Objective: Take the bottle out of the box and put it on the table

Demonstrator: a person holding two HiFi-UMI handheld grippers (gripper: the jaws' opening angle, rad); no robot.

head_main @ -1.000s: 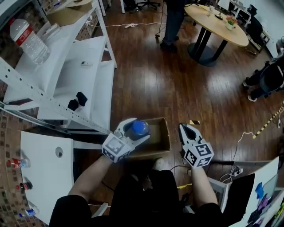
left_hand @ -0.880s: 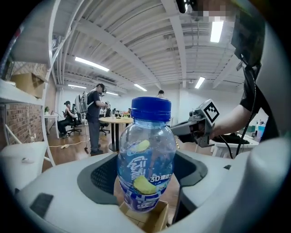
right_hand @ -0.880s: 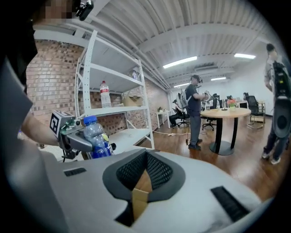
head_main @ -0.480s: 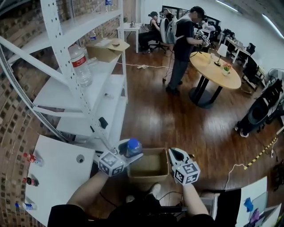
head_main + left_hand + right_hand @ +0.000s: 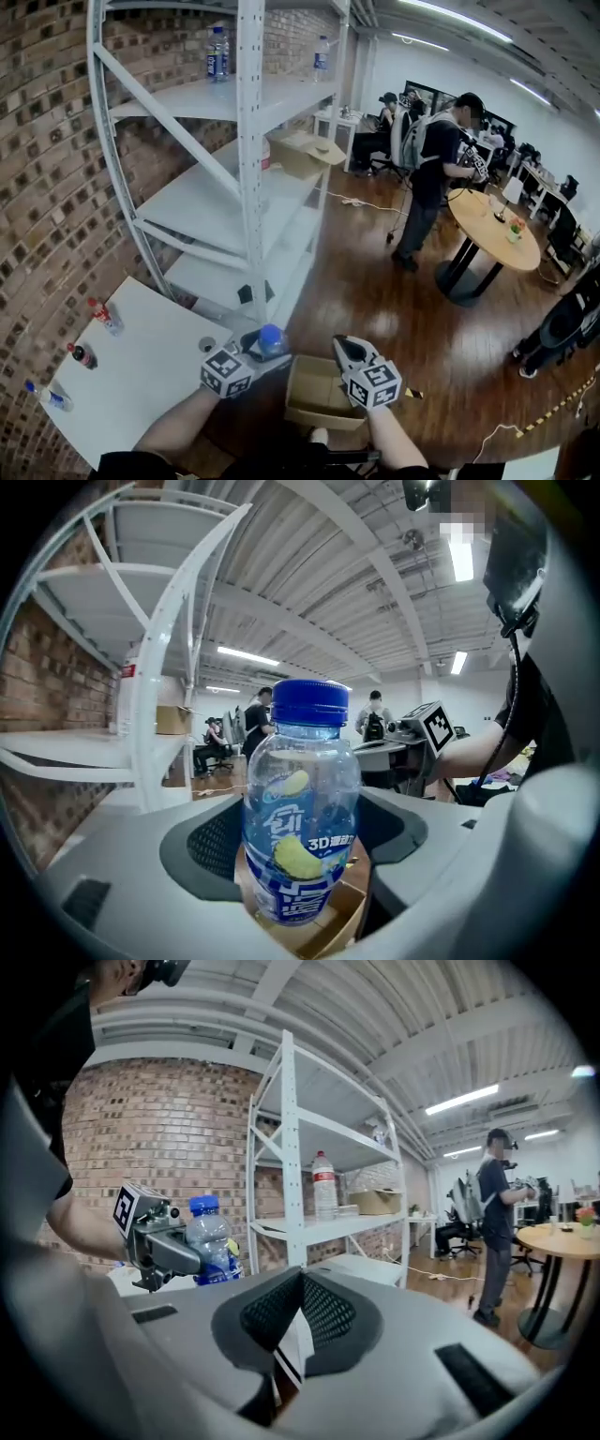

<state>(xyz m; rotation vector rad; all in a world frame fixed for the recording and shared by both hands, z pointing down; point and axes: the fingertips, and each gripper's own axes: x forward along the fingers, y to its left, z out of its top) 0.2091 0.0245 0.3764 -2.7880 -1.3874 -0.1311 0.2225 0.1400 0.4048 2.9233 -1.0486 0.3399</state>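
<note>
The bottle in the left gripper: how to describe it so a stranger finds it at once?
Below the tall white rack, between the white table and the cardboard box, the left gripper holds the bottle upright. Unlike the three small bottles on the table, it is in the air, clear, with a blue cap and blue label.

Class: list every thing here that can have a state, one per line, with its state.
bottle: capped, upright, held in the air.
left gripper: shut on the bottle.
right gripper: shut, nothing between its jaws.
box: open at the top, on the floor.
</note>
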